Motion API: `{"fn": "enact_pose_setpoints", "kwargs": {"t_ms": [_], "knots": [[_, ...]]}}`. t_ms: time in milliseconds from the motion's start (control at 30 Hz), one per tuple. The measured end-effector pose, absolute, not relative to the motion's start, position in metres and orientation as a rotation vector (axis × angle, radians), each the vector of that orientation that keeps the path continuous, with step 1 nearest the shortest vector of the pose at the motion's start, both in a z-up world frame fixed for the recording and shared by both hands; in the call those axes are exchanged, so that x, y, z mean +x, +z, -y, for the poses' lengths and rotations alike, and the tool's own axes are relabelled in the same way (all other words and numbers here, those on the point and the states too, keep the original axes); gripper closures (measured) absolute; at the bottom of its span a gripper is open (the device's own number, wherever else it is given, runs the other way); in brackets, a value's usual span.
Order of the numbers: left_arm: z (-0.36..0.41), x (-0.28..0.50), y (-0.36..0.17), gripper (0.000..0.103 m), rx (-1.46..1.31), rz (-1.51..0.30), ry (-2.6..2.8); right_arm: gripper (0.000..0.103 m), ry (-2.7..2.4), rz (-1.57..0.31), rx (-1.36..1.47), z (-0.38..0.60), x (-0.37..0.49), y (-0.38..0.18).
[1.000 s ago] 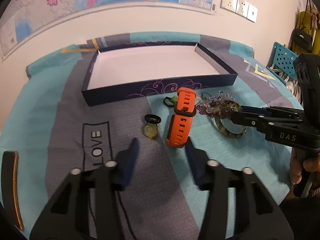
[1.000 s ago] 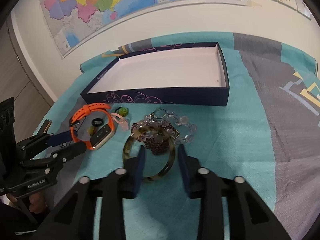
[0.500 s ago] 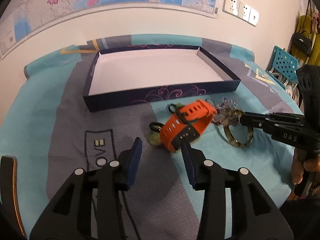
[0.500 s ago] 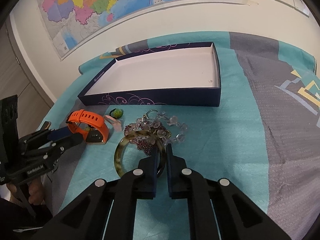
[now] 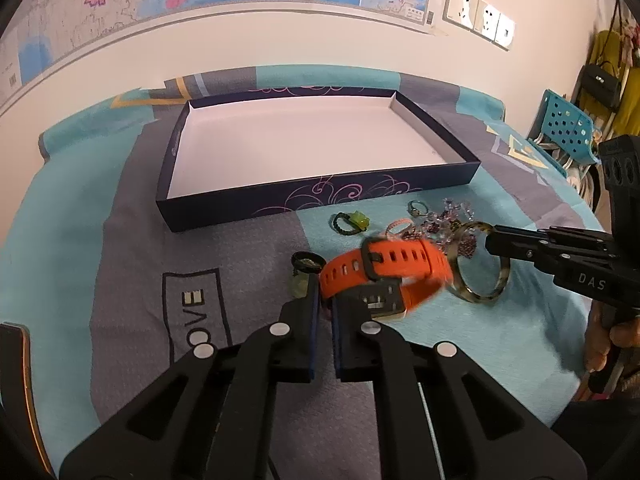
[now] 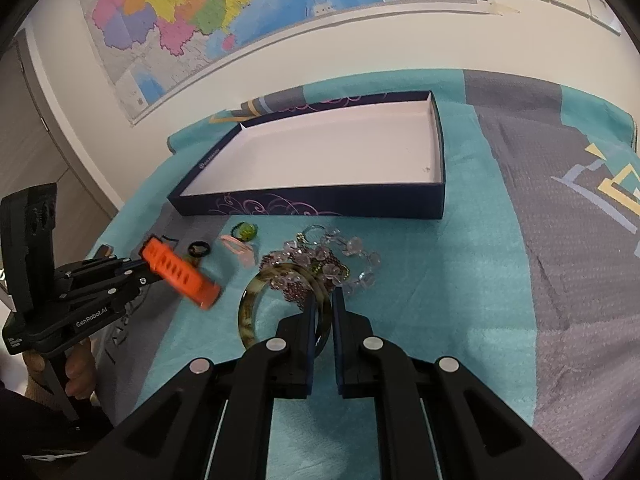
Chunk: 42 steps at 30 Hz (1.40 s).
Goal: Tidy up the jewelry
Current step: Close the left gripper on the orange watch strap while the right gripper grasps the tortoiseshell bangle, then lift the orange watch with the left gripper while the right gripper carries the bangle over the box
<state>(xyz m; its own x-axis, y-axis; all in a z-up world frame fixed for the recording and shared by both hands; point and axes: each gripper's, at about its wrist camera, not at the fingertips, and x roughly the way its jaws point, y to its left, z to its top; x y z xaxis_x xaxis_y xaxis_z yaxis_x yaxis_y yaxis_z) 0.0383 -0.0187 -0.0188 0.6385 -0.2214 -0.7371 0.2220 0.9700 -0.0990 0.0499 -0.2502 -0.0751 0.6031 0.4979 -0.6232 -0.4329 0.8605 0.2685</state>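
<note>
My left gripper (image 5: 325, 300) is shut on the orange watch (image 5: 384, 272) and holds it just above the cloth; the watch also shows in the right wrist view (image 6: 180, 276). My right gripper (image 6: 323, 304) is shut on the rim of the tortoiseshell bangle (image 6: 250, 312), also seen in the left wrist view (image 5: 482, 300). A pile of crystal and purple bead bracelets (image 6: 320, 260) lies on the bangle's far side. A green flower ring (image 6: 245, 232), a pink ring (image 6: 240, 248) and a black ring (image 6: 199, 249) lie nearby. The open navy box (image 6: 320, 204) with a white floor stands behind.
A teal and grey cloth (image 6: 460, 280) covers the table. A pale green bead charm (image 5: 300, 286) lies beside the black ring. The wall with a map (image 6: 224, 0) is behind the box. A blue chair (image 5: 568, 128) stands at the right.
My left gripper has closed on the orange watch and lifted it, turning it sideways. My right gripper has closed on the bangle's rim.
</note>
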Motion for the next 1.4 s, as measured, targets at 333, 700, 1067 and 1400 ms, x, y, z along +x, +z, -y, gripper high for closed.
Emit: {"fn": "enact_pose_setpoints", "kwargs": {"t_ms": [333, 700, 1067, 1400], "knots": [[0.013, 0.035, -0.010, 0.098, -0.038, -0.879, -0.287, 0.096, 0.584, -0.716, 0.099, 0.248, 0.050, -0.060], [-0.007, 0.060, 0.024, 0.098, -0.107, -0.851, -0.299, 0.096, 0.601, -0.662, 0.092, 0.245, 0.073, -0.031], [-0.019, 0.141, 0.043, 0.098, -0.157, -0.861, -0.241, 0.096, 0.562, -0.637, 0.087, 0.238, 0.152, -0.002], [-0.021, 0.206, 0.020, 0.098, -0.213, -0.969, -0.196, 0.096, 0.501, -0.730, 0.088, 0.223, 0.226, -0.019]]}}
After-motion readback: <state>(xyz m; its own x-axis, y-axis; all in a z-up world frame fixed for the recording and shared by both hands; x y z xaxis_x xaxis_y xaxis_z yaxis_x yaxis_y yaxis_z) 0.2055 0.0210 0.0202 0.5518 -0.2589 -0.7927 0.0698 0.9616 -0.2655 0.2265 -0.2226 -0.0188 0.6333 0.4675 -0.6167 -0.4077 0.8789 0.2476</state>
